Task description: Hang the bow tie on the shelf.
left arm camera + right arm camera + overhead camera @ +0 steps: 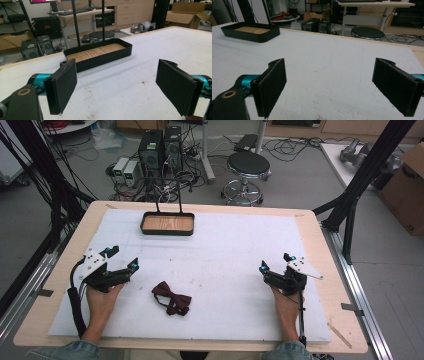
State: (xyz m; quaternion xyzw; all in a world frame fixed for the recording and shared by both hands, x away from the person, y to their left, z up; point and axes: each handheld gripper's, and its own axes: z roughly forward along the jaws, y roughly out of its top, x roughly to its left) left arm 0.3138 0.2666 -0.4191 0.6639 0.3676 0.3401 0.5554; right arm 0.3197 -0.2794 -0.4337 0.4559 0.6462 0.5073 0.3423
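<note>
- Left claw (120,258): spread wide, nothing between the jaws, resting low on the counter's left side; flat black pads, foam-like face, teal fittings behind.
- Right claw (276,263): spread wide too, empty, low on the right side; same flat black pads (273,85).
- Bow tie (172,298): lies between the two claws, nearer the left one, near the front edge; touching neither. Dark maroon, soft fabric, two lobes with a knot in the middle, a bit crumpled.
- Tray (167,223): far side of the counter, left of centre, well apart from the bow tie. Shallow black rounded rectangle, wood-grain floor, empty; thin black upright handle at its back.
- Counter (225,250): white matte sheet, slightly scuffed, over a light wood board with rounded corners.
- Progress, my read: nothing started. Bow tie not gripped, tray empty. Likely left: reach in, pinch the tie, carry it to the tray, let go.
</note>
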